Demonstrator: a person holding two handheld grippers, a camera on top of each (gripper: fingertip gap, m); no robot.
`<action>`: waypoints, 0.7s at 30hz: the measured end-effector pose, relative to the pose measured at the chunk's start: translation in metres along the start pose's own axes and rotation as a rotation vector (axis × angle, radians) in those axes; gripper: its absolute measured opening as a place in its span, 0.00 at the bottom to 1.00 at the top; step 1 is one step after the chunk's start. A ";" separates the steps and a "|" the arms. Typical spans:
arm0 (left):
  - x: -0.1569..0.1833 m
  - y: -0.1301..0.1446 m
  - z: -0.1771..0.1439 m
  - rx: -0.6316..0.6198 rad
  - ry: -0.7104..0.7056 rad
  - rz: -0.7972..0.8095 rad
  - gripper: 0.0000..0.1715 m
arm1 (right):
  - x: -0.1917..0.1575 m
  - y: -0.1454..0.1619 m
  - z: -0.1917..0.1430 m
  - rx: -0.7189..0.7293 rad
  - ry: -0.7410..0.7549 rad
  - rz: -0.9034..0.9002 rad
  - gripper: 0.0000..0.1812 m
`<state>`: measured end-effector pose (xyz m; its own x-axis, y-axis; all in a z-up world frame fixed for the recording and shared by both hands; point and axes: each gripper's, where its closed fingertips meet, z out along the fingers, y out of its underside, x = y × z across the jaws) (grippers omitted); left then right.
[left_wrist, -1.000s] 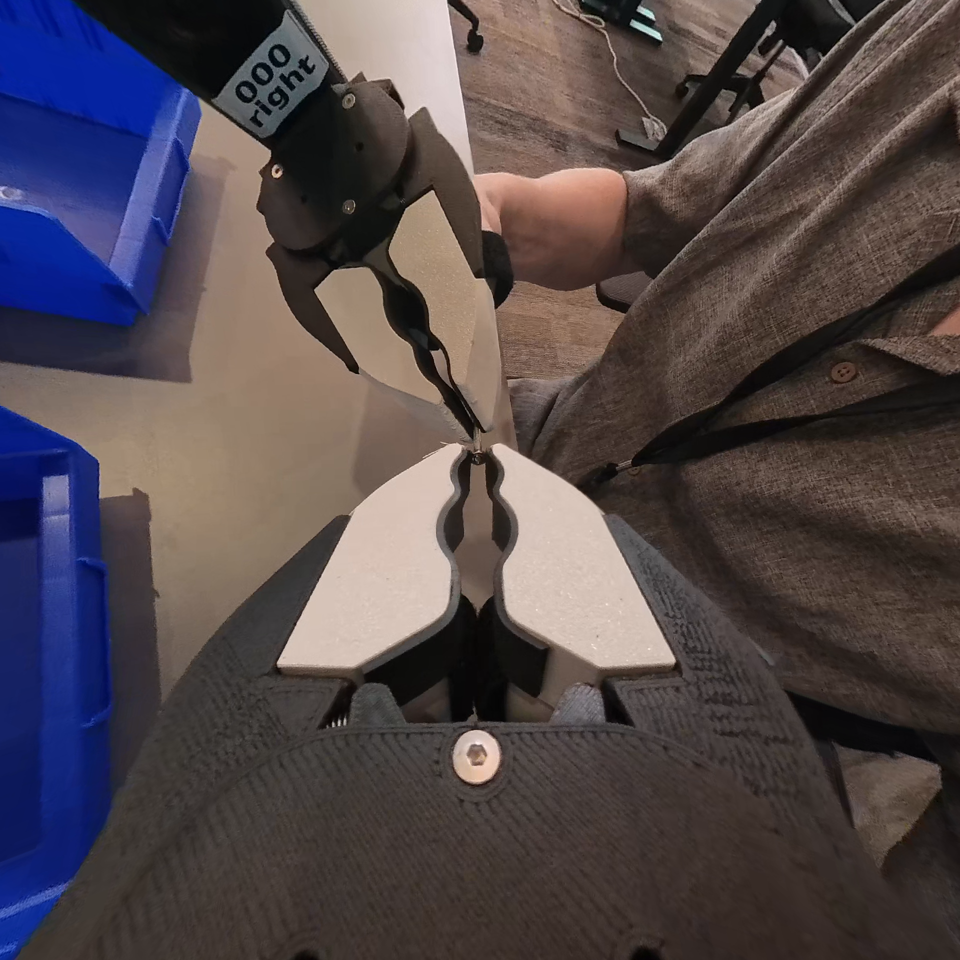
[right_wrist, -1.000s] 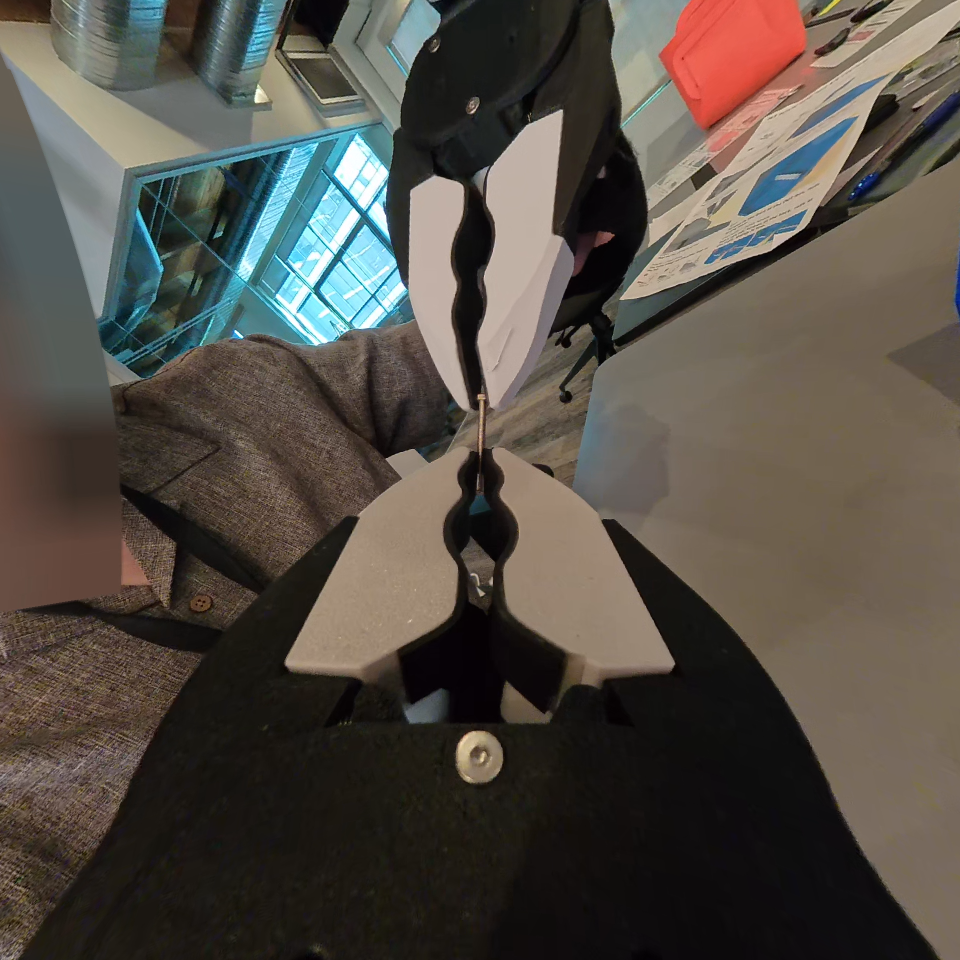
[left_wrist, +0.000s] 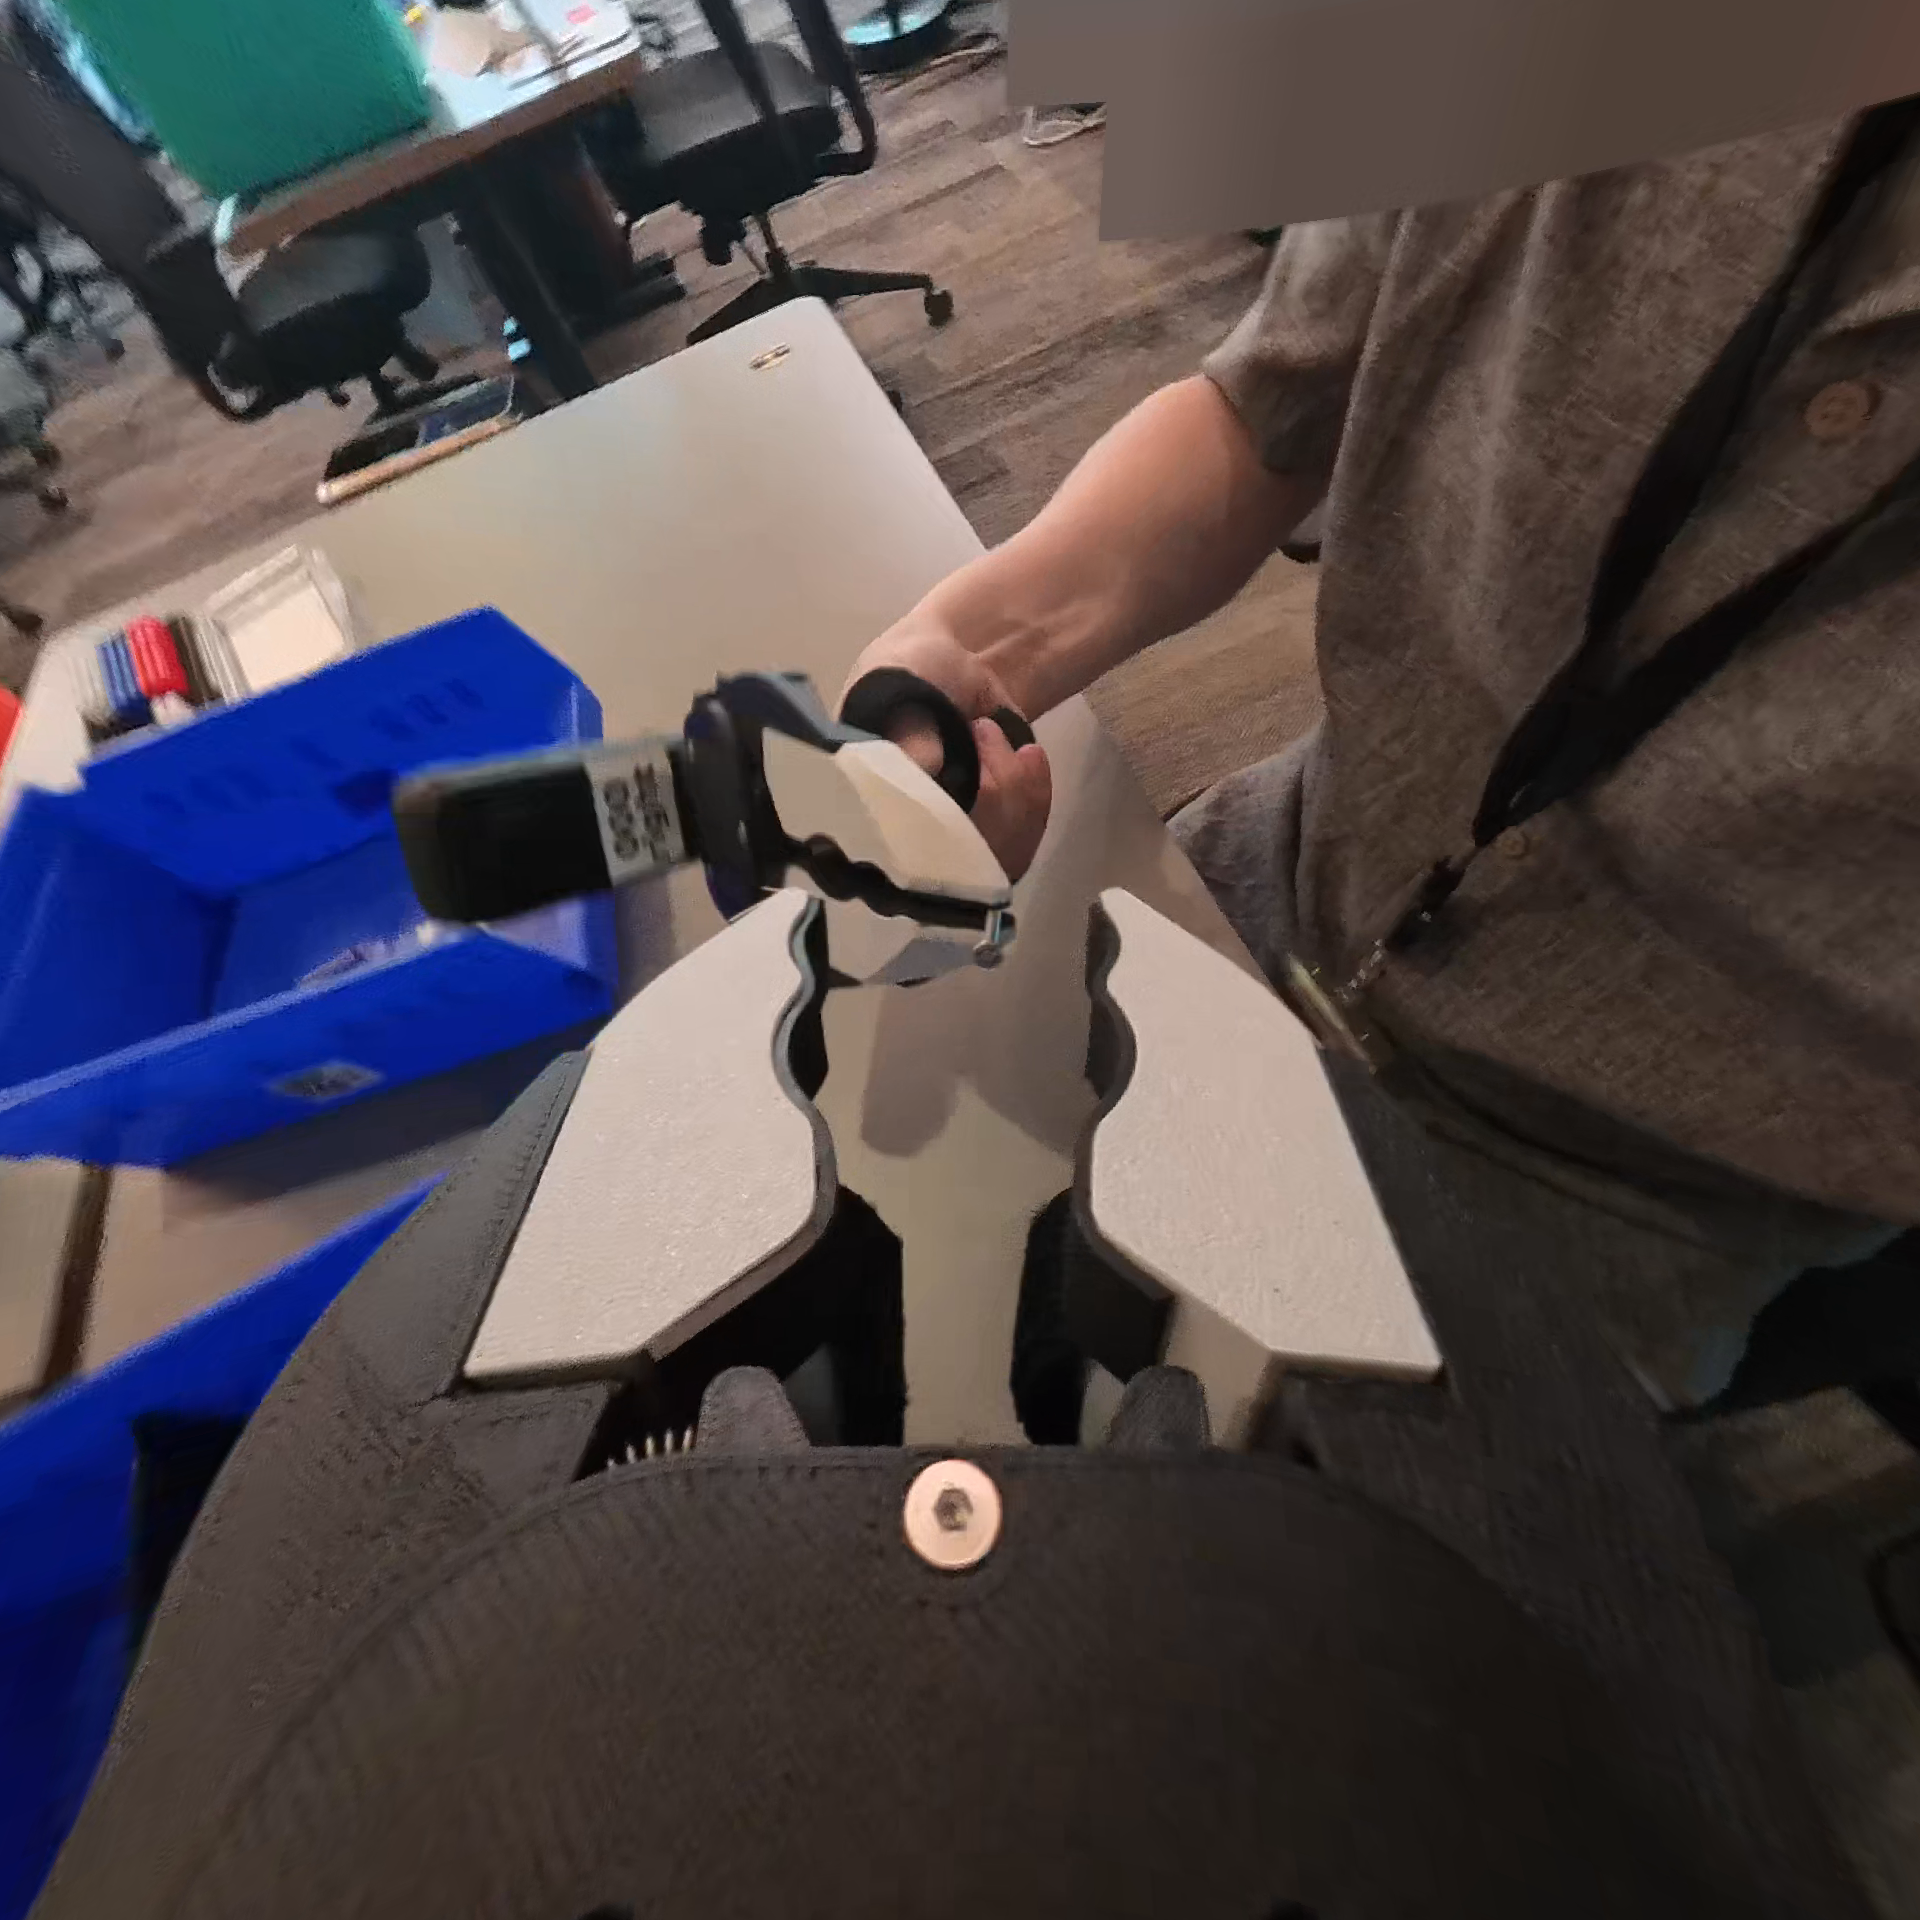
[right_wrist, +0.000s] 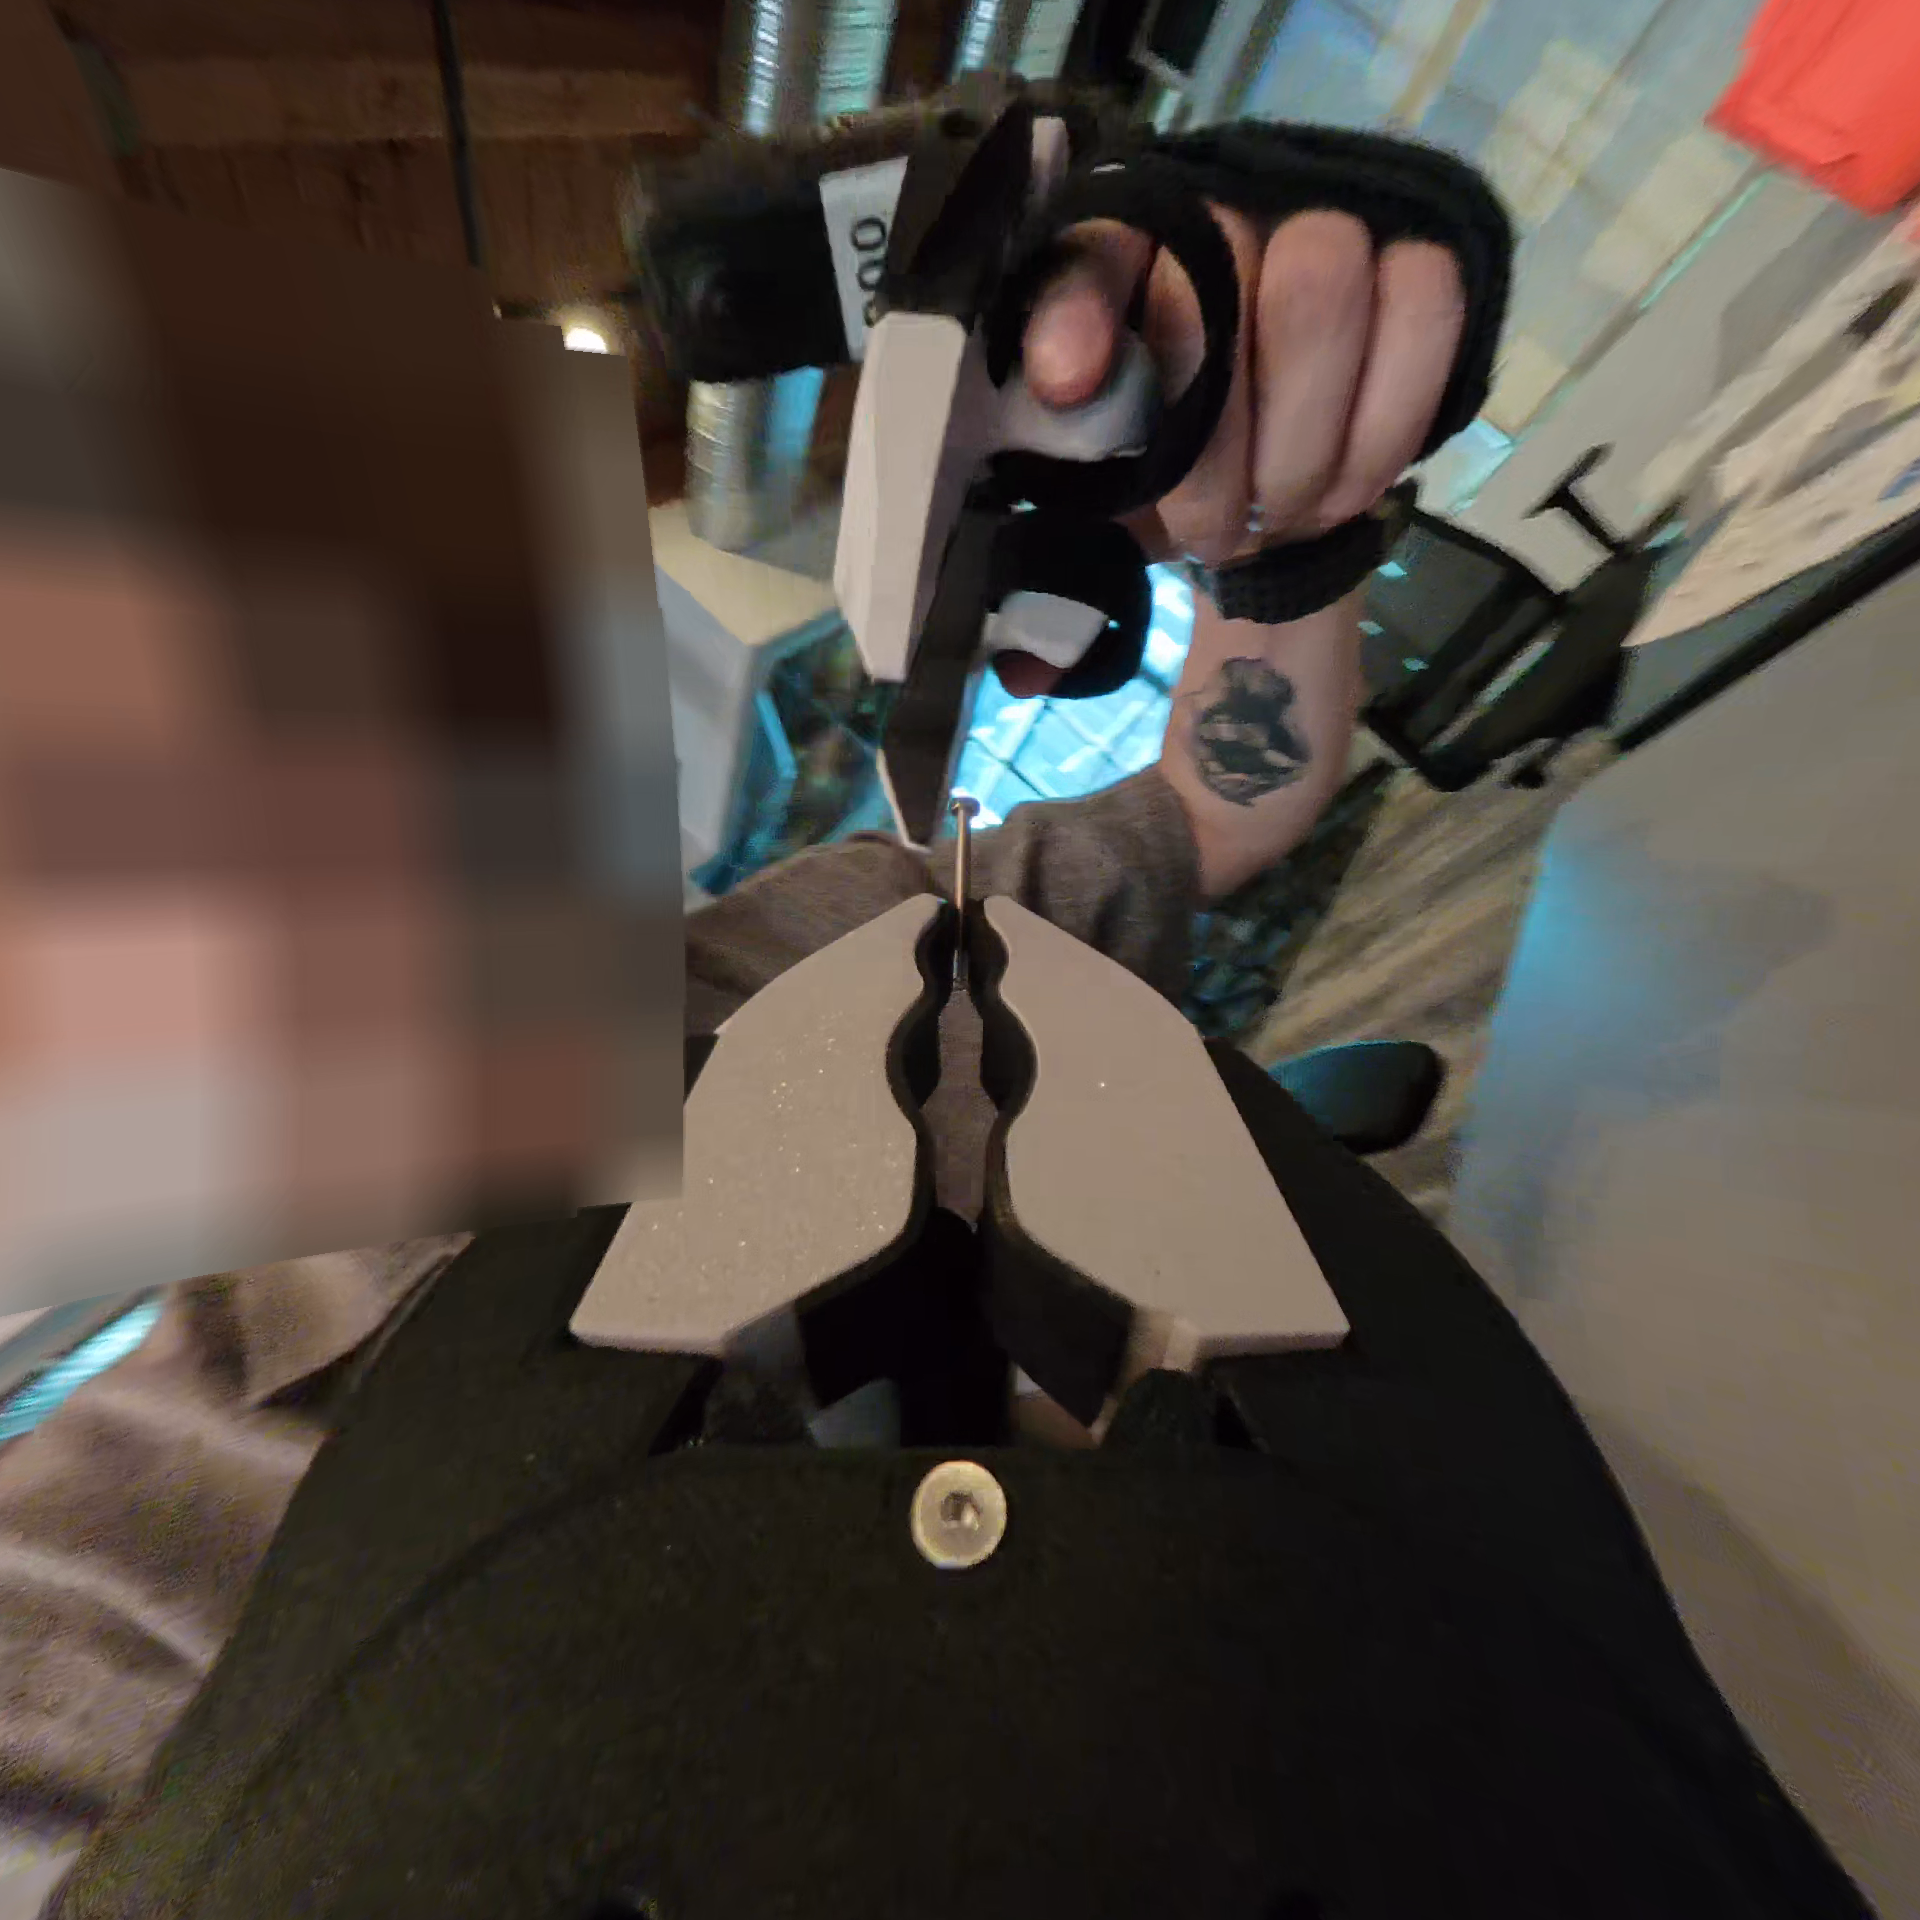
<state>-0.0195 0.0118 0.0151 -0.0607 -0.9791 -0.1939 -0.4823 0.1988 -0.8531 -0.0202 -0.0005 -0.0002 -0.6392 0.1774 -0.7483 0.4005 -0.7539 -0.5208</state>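
Two blue bins (left_wrist: 312, 914), grey table (left_wrist: 665, 520), office chairs (left_wrist: 312, 301)

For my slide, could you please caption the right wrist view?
Right gripper shut on a thin metal pin, left gripper's fingertips alongside.

Your grey table (left_wrist: 665, 540) carries two blue bins (left_wrist: 312, 862) at its left. Beyond them lie markers (left_wrist: 145, 665).

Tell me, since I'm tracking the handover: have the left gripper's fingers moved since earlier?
Yes: the left gripper opened, both fingers spreading sideways from its mounting bolt.
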 end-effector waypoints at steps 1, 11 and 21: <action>-0.004 0.002 -0.002 -0.001 -0.017 -0.071 0.26 | 0.004 -0.001 -0.001 -0.008 0.067 -0.044 0.01; -0.010 0.024 -0.008 -0.059 -0.049 -0.640 0.10 | 0.014 -0.006 -0.012 -0.085 0.390 -0.247 0.01; -0.003 0.026 0.005 -0.067 0.015 -0.732 0.10 | 0.016 -0.004 -0.011 -0.100 0.409 -0.254 0.01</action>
<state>-0.0269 0.0204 -0.0088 0.2859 -0.8609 0.4208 -0.4564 -0.5085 -0.7302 -0.0250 0.0121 -0.0141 -0.4228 0.5965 -0.6822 0.3395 -0.5937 -0.7296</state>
